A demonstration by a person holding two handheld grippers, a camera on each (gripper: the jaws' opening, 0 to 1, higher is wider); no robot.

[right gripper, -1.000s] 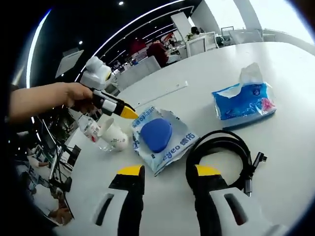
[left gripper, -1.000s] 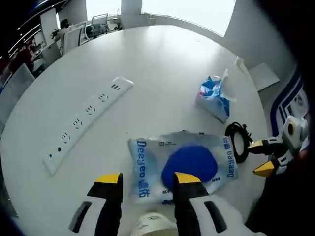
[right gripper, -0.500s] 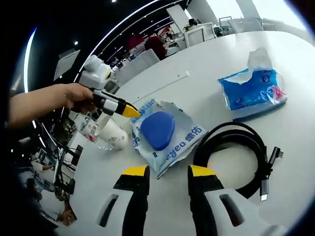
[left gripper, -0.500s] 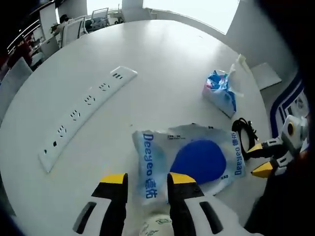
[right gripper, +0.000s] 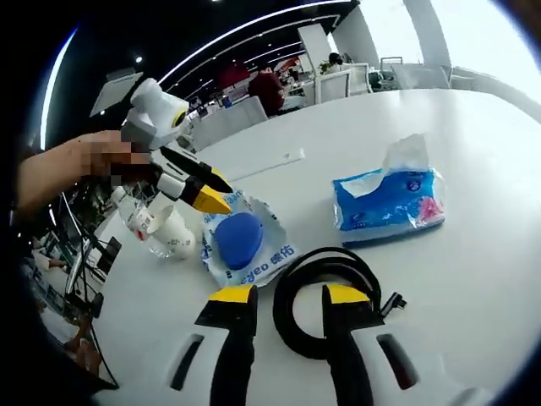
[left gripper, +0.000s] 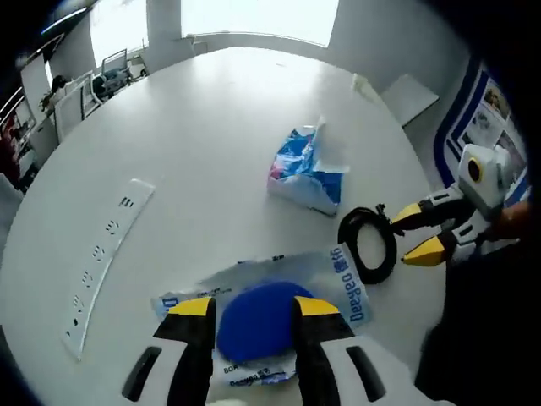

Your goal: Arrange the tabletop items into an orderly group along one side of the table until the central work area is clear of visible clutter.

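Here, on the round white desk, the left gripper hangs over a clear packet holding a blue pad, jaws parted and holding nothing. The right gripper has its jaws open astride the near edge of a coiled black cable, empty as well. A blue tissue pack lies beyond the cable. A white power strip lies well apart at the left. A paper cup and a plastic bottle lie beside the packet.
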